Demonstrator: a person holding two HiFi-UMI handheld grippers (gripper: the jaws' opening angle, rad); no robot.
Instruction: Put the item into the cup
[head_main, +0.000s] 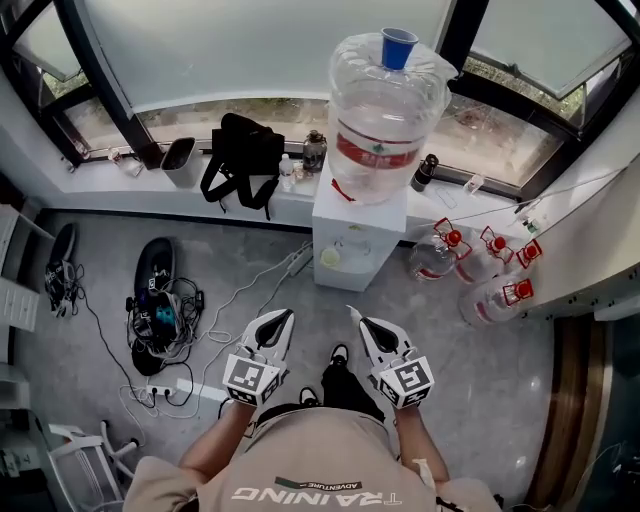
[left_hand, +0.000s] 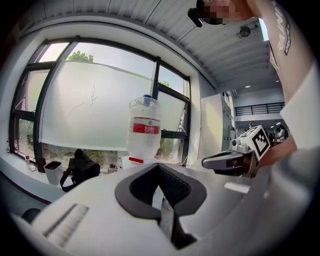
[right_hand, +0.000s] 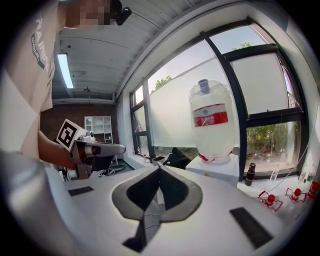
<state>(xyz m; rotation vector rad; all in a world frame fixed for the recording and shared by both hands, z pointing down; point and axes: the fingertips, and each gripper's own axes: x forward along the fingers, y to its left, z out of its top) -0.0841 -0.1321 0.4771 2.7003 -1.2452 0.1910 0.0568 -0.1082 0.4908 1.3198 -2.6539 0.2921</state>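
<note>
the left gripper (left_hand: 158, 165) has its jaws pressed together with nothing between them, and the right gripper (right_hand: 159, 168) is the same, closed on itself. the person holds both side by side at waist height, tips pointing toward the water dispenser (head_main: 360, 235), well short of it and touching nothing.

the blue cup (head_main: 398, 47) sits on the very top of the big clear water jug (head_main: 385, 120), which stands inverted on the dispenser. a small pale round thing (head_main: 331, 257) shows in the dispenser's tap bay; what it is cannot be told.

the dispenser stands on the grey floor against the window ledge (head_main: 120, 180). left of the dispenser, on the ledge, rests a black bag (head_main: 243, 155), and further left a grey bin (head_main: 181, 160). just right of the dispenser, on the ledge, is a dark flask (head_main: 424, 172). on the floor right of the dispenser lie several clear jugs with red handles (head_main: 440, 255). on the floor well to the left of the dispenser is a tangle of cables (head_main: 160, 320).
</note>
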